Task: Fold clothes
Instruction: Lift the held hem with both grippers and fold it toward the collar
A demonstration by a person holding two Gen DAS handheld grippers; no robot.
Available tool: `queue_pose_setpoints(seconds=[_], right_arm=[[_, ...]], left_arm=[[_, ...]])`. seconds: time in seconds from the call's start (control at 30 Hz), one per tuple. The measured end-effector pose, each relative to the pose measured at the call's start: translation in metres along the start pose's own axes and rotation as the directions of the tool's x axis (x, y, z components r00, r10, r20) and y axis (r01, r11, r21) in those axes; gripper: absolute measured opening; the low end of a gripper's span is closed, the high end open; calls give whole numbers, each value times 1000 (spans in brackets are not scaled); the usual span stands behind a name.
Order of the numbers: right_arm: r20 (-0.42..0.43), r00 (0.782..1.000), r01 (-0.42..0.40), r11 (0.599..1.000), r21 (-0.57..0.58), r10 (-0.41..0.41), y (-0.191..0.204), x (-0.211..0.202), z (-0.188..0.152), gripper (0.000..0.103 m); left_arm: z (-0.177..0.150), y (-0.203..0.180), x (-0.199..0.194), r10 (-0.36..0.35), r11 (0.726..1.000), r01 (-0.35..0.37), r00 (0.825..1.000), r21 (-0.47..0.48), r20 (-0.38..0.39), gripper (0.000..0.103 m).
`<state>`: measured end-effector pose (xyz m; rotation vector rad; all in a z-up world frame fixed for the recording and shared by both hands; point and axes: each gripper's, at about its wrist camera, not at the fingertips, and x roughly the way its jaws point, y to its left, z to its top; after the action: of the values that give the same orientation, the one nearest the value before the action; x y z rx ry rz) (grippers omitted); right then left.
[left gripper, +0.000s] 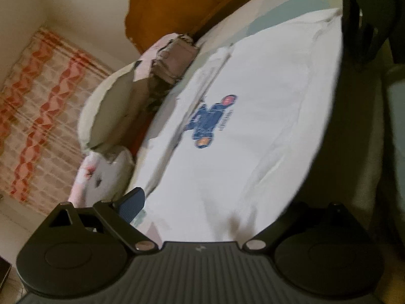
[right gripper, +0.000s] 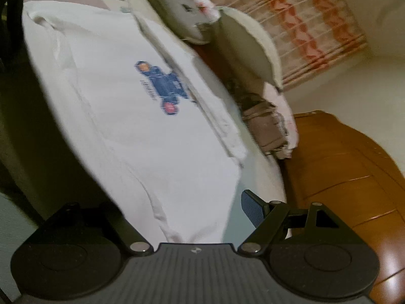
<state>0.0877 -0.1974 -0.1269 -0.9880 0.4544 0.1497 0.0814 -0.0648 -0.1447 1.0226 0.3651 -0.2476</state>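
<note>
**White shirt spread flat between your two wide-open grippers**

You have the bed [left gripper: 265,17] under everything, its pale sheet showing past the shirt's far edge, with an orange-brown wooden headboard [right gripper: 341,177] behind it. On the bed lies the white T-shirt [left gripper: 240,126], soft, lightly creased cloth spread flat, a blue and red printed figure [right gripper: 162,86] on its chest. Beside it sit rounded pale pillows [left gripper: 114,106] and a folded grey-brown stack of cloth [left gripper: 172,60]. A curtain [right gripper: 303,25] with orange wavy bands hangs on the wall.

Your left gripper [left gripper: 202,212] stands spread wide at one end of the shirt. Only one blue ribbed pad [left gripper: 133,204] shows, just beside the shirt's edge; the cloth lies between the fingers, and nothing shows it gripped.

Your right gripper [right gripper: 192,207] is also wide apart at the other end, one blue pad [right gripper: 251,209] over bare sheet just off the hem, holding nothing.

Each gripper's second finger is lost in dark blur, and the print's lettering is unreadable.
</note>
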Motion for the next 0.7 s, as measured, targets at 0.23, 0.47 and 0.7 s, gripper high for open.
queue_pose_setpoints(seconds=[0.23,0.47,0.7], right_arm=[[70,993,95,995,16,-96,-10,-1,2,83],[104,985,137,990,26,-139,-25,6,15,83],[109,973,201,979,32,-203,-39,34,41,83]], left_arm=[[5,12,6,30,999,-30,1000,-30,-6,96],[10,38,19,37,998,-37,999,-55,3,96],[15,62,42,76,993,-74,997,-88,19,95]])
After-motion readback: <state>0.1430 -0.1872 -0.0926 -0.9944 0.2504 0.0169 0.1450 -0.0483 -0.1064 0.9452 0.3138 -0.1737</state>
